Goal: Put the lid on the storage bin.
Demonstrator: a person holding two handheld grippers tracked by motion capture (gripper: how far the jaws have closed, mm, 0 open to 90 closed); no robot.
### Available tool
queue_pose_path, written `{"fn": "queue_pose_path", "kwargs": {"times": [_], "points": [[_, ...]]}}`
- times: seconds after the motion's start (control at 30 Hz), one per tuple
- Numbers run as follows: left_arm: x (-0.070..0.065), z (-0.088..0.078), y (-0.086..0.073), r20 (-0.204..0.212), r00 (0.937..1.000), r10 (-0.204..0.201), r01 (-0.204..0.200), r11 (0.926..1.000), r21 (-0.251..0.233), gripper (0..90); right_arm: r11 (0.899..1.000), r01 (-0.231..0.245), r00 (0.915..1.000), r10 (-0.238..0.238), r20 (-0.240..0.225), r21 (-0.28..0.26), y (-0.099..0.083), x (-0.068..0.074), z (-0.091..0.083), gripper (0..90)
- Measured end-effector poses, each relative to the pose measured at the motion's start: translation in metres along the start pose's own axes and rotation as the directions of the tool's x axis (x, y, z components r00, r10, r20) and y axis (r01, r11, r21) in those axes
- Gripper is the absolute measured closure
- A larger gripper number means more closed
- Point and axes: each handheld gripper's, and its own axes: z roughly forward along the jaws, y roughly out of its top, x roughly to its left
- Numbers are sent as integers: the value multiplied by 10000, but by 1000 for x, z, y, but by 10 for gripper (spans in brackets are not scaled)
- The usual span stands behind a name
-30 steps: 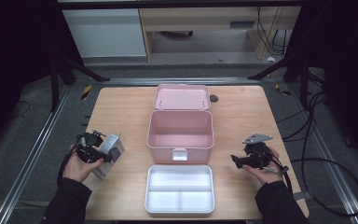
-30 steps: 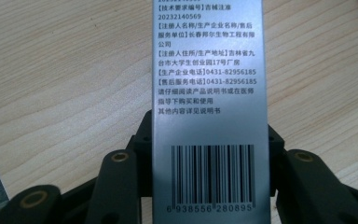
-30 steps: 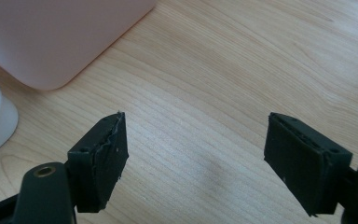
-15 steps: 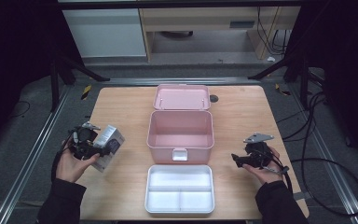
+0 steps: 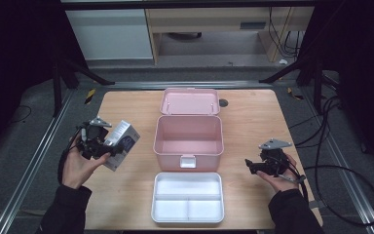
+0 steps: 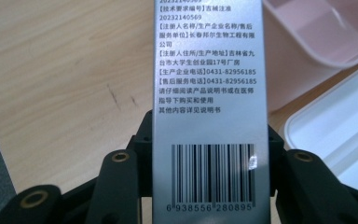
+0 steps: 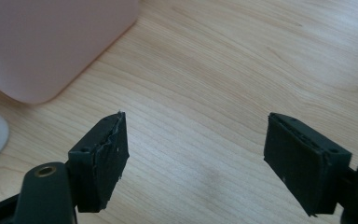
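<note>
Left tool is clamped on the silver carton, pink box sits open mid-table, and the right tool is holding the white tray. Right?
Not quite. The right tool holds nothing: the right gripper view shows its jaws apart over bare table. The white tray lies in front of the pink box. The left tool does clamp the silver carton.

box: silver-grey, black barcode | case: pink | tray: white | table: light wood

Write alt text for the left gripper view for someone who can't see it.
A grey carton with Chinese print and a barcode is clamped between the left gripper's two black jaws, over a wooden table. A pink box and white tray sit at right.
</note>
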Motion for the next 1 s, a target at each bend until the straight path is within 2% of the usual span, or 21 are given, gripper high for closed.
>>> {"fn": "queue_pose_path", "kwargs": {"times": [0.13,0.17,0.2,0.33,0.5,0.73,1.0], "points": [[-1,-7,17,169,9998,101,-96,9994,-323,561,10000,12,10000,-12,11,89,-2,0,1,220],[0,-8,21,241,9991,338,-325,9980,-538,562,10000,30,10000,-30,13,53,-2,0,0,220],[-1,-10,26,267,9991,338,-321,9976,-618,561,10000,61,10000,-61,1,12,-2,0,0,219],[-6,-20,42,188,9991,389,-375,9971,-668,562,9999,38,10000,-38,-34,-93,-1,0,-2,219],[-14,-25,62,170,9969,767,-751,9938,-821,561,9999,115,9999,-115,-20,-24,-1,0,0,219],[-35,-16,87,588,9902,1265,-1214,9891,-833,562,9998,209,9998,-209,10,54,-2,1,1,219],[-56,5,114,977,9795,1764,-1703,9831,-675,562,9996,248,9997,-247,-8,95,-2,1,3,221]]}}
